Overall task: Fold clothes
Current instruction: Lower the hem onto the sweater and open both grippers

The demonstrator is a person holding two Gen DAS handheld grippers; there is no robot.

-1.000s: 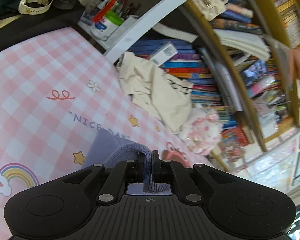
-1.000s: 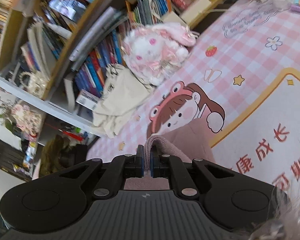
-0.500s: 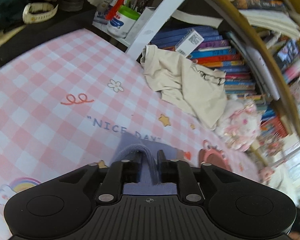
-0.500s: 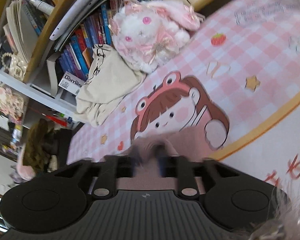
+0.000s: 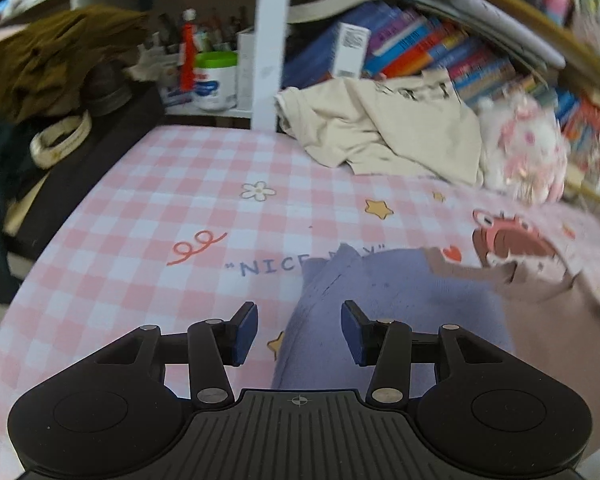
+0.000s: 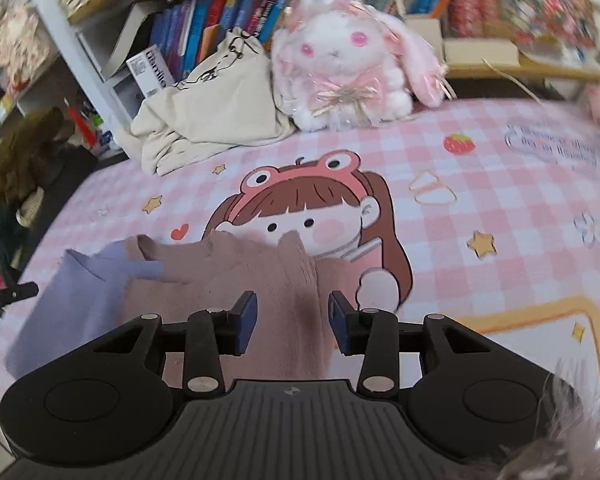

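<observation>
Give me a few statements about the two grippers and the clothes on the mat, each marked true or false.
1. The left gripper is open. True.
2. The right gripper is shut on the mauve garment. False: its jaws stand apart over it.
3. The lavender garment and the mauve garment overlap. True.
4. The beige tote bag lies between the grippers. False: it sits by the bookshelf, beside the plush bunny.

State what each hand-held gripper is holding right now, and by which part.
Nothing is held. The left hand-held gripper is open over the garment's lavender part; the right hand-held gripper is open over its mauve part.
</observation>
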